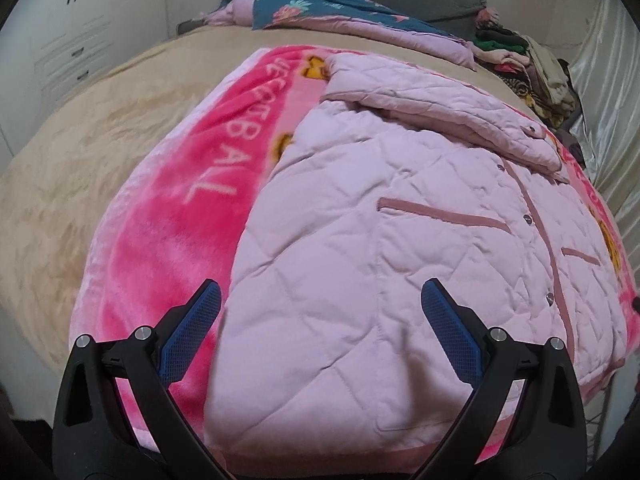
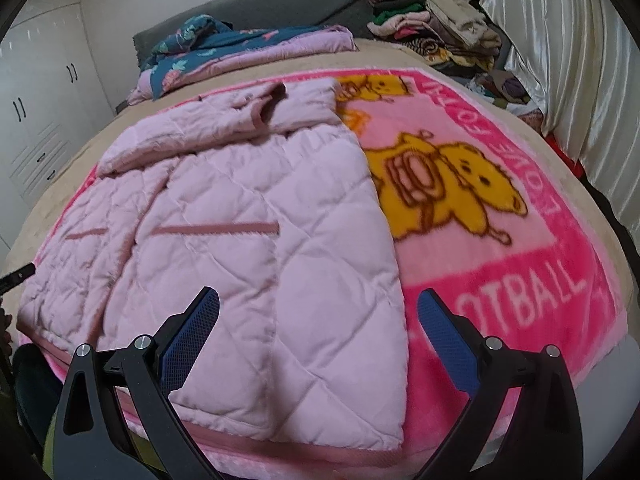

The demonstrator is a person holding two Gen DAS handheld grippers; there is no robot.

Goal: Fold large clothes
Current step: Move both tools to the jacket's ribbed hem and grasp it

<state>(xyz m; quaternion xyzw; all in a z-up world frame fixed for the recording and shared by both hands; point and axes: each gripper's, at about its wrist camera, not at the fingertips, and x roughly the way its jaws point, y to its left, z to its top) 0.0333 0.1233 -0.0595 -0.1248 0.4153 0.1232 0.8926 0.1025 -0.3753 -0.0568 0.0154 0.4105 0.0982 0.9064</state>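
Observation:
A light pink quilted jacket [image 1: 392,240] [image 2: 240,220] lies flat, front up, on a bright pink blanket [image 1: 160,248] [image 2: 500,264] printed with a yellow bear. Both sleeves are folded across its upper part. My left gripper [image 1: 322,300] hovers open over the jacket's lower left hem, with nothing between its blue pads. My right gripper [image 2: 318,302] hovers open over the jacket's lower right corner, also holding nothing. The tip of the other gripper [image 2: 18,276] shows at the left edge of the right wrist view.
The blanket covers a beige bed [image 1: 80,128]. A teal floral quilt [image 1: 304,4] [image 2: 224,48] and a pile of mixed clothes [image 1: 532,64] [image 2: 432,28] lie at the head. White cabinets [image 1: 76,32] stand left, a shiny curtain [image 2: 560,60] right.

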